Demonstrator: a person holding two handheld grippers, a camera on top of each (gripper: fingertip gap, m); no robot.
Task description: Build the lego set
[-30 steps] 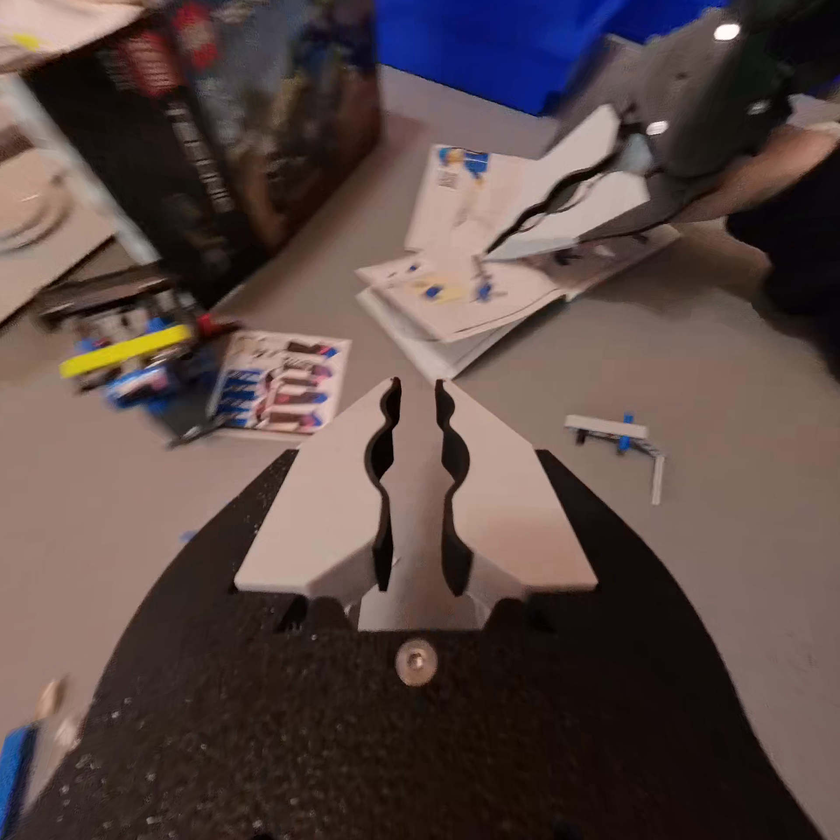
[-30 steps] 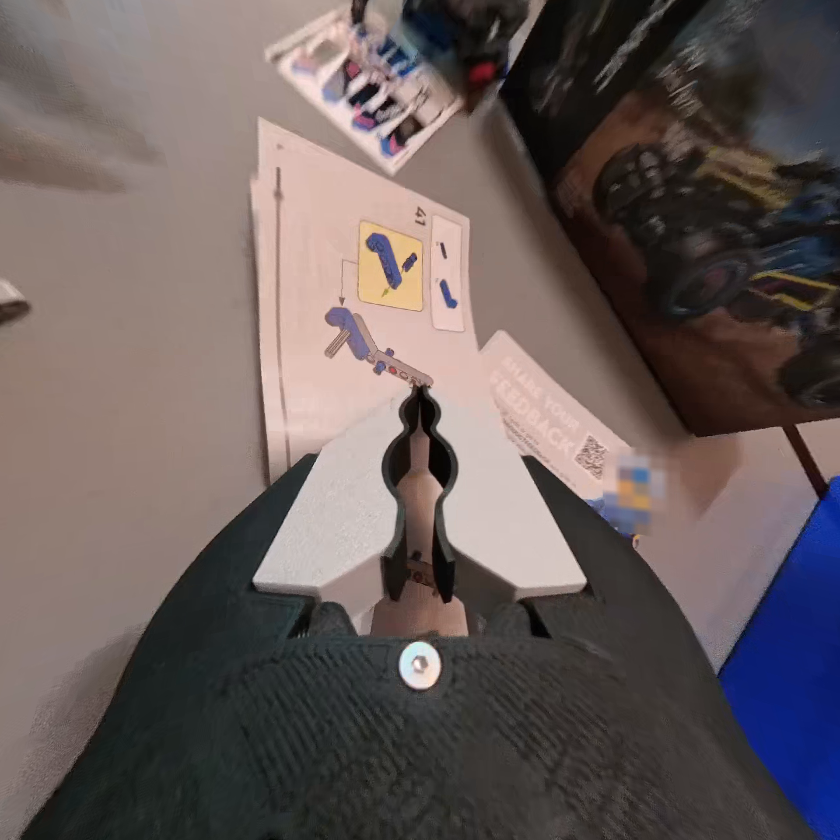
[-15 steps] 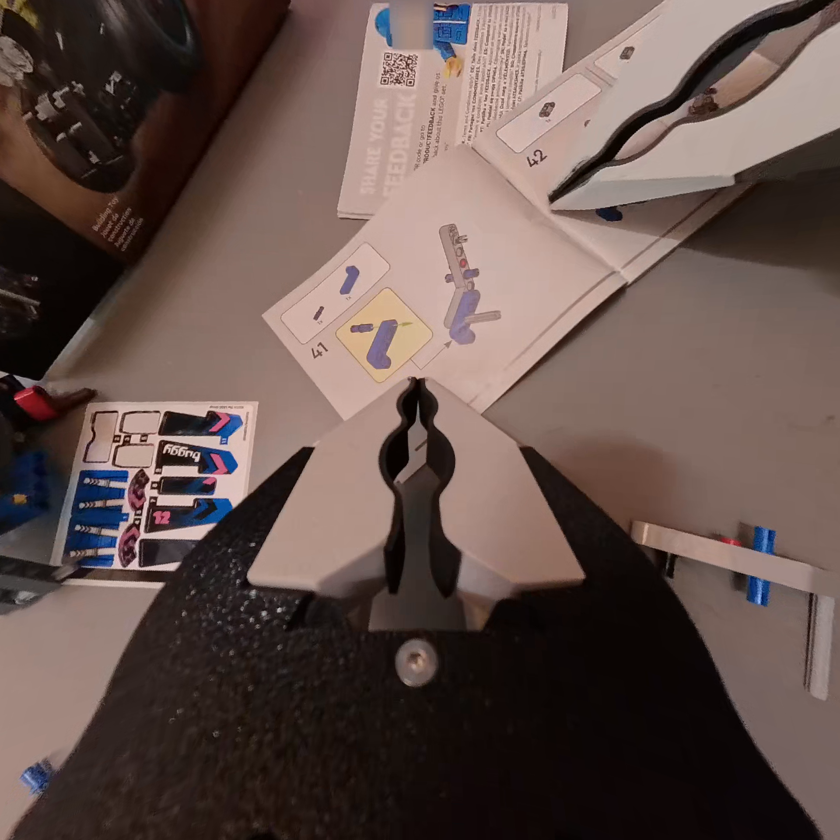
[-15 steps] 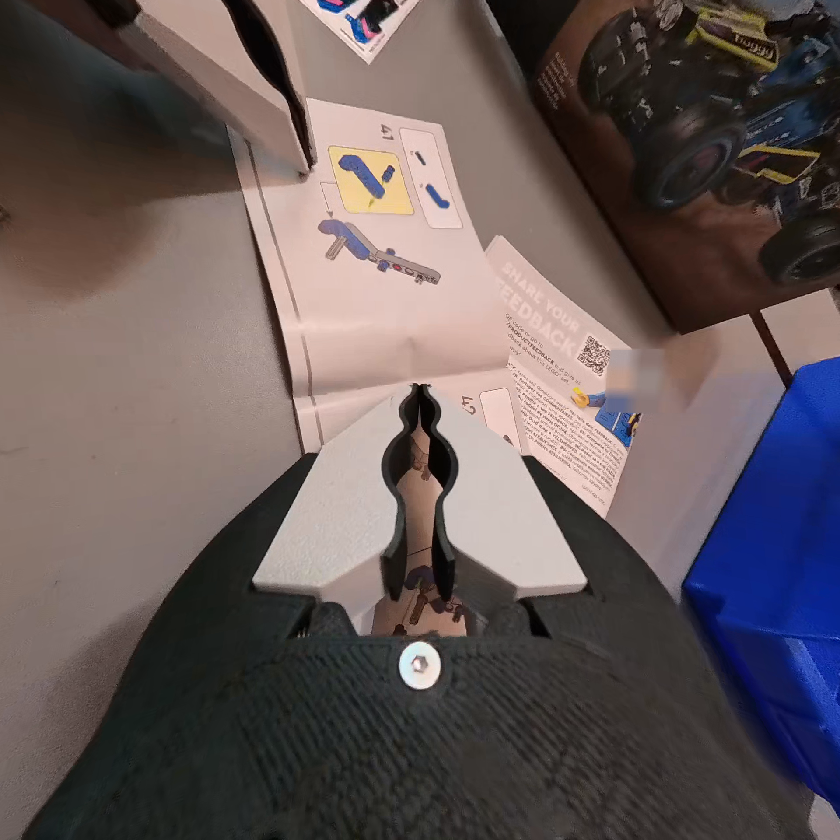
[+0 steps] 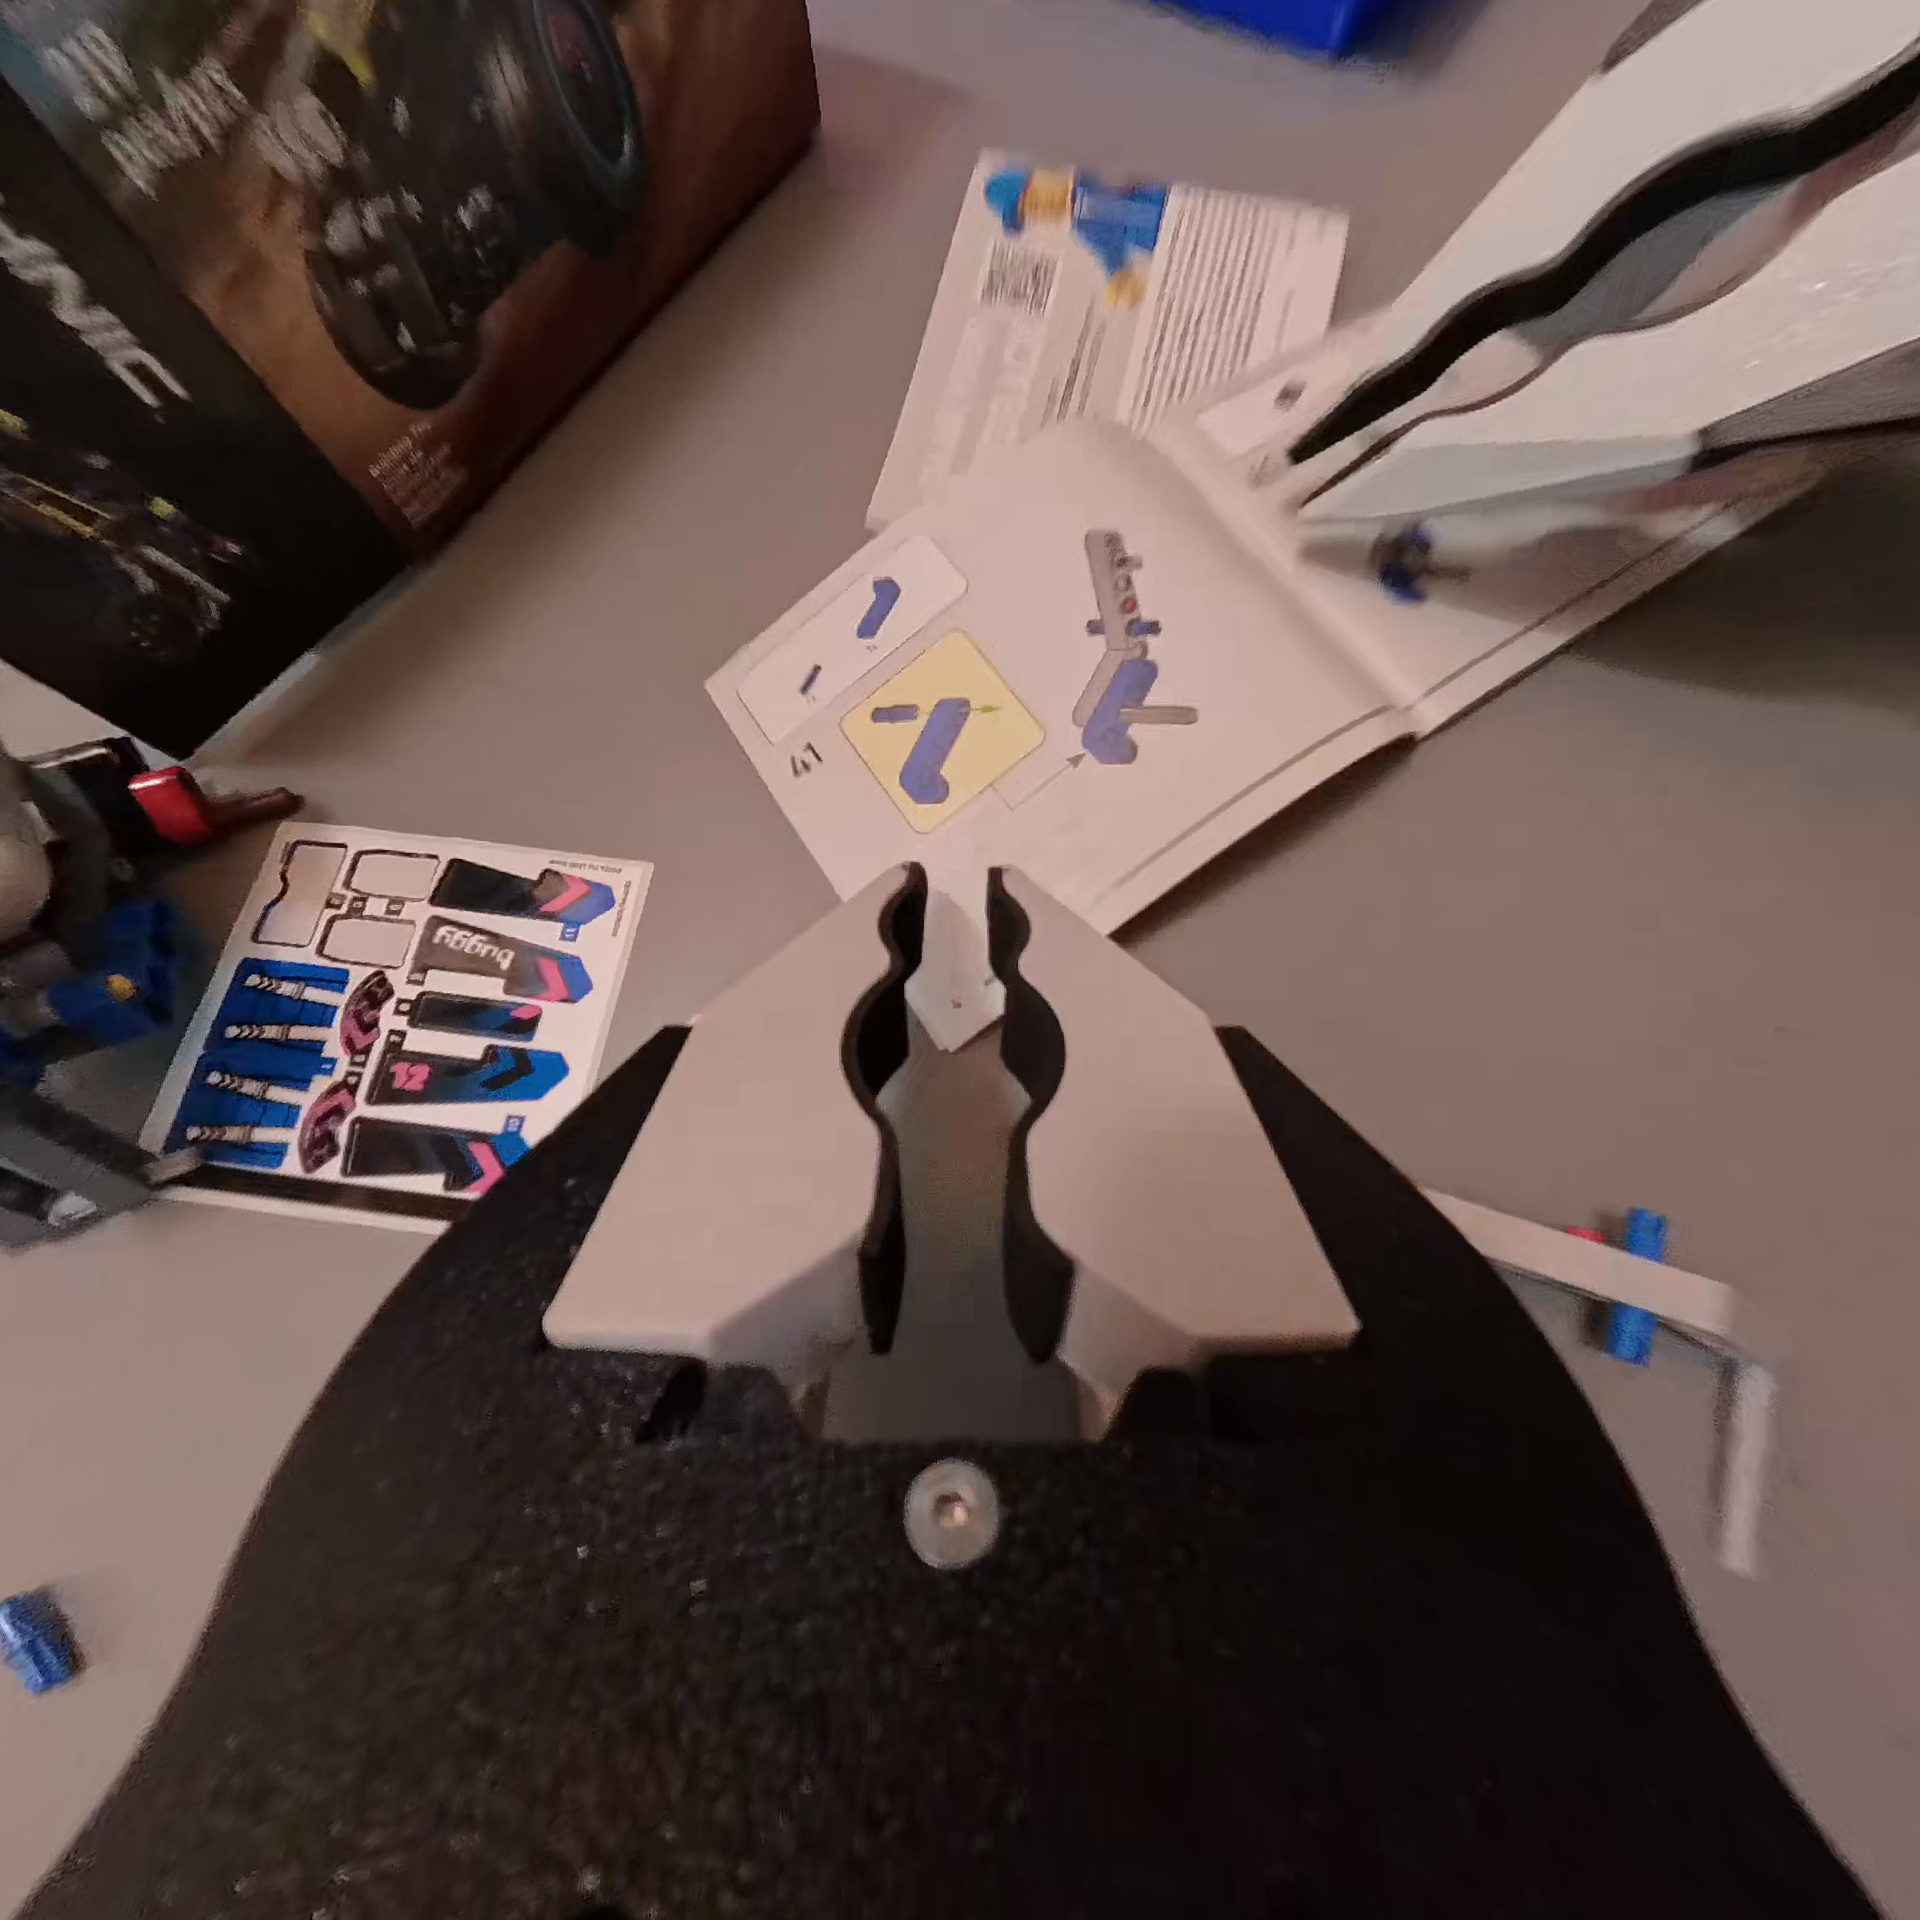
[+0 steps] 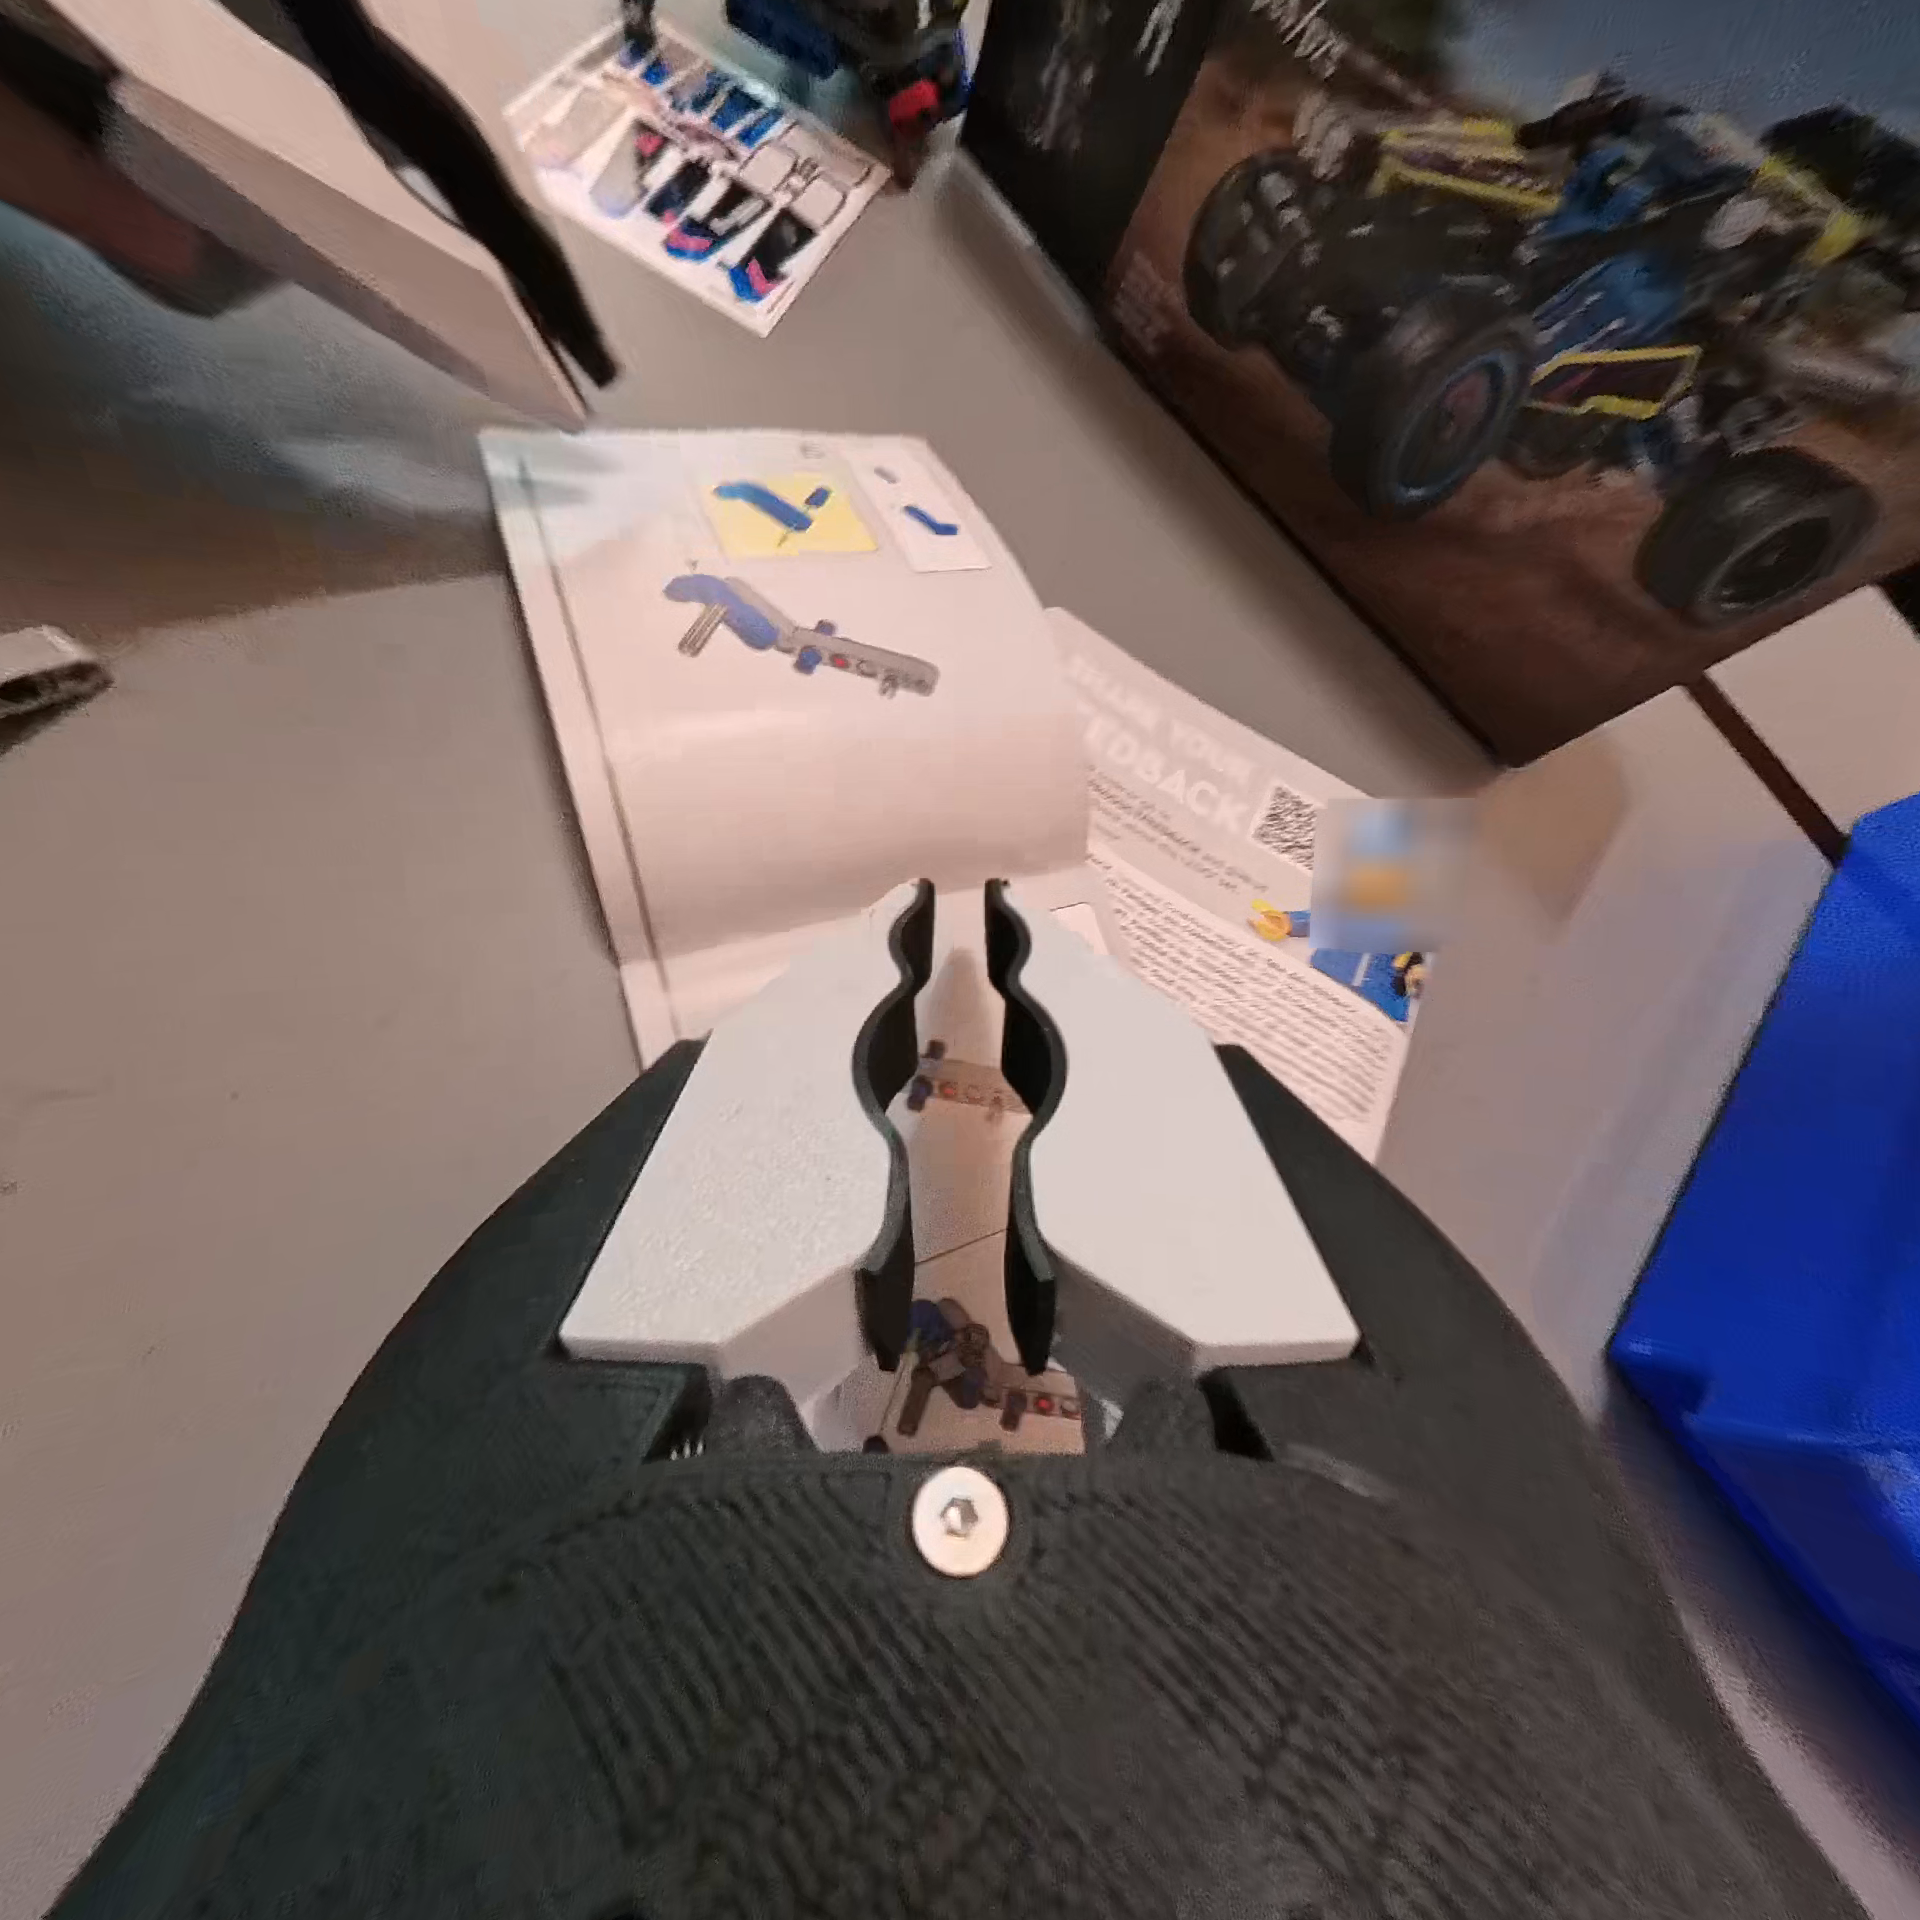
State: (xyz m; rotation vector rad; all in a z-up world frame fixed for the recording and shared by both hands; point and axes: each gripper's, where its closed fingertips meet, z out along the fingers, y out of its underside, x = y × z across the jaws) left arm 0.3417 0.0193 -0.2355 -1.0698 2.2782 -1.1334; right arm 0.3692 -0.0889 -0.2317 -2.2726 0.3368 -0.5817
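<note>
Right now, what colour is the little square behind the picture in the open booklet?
Yellow. The little square shows best in the left wrist view.

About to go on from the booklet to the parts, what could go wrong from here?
1. Both grippers are open and empty over the instruction booklet; the left hand-held gripper sits at its corner and could snag or shift the page.
2. The grey beam assembly lies partly hidden beside the left gripper's body, so it could be knocked.
3. A small blue piece lies apart at the frame's edge and is easily lost.
</note>
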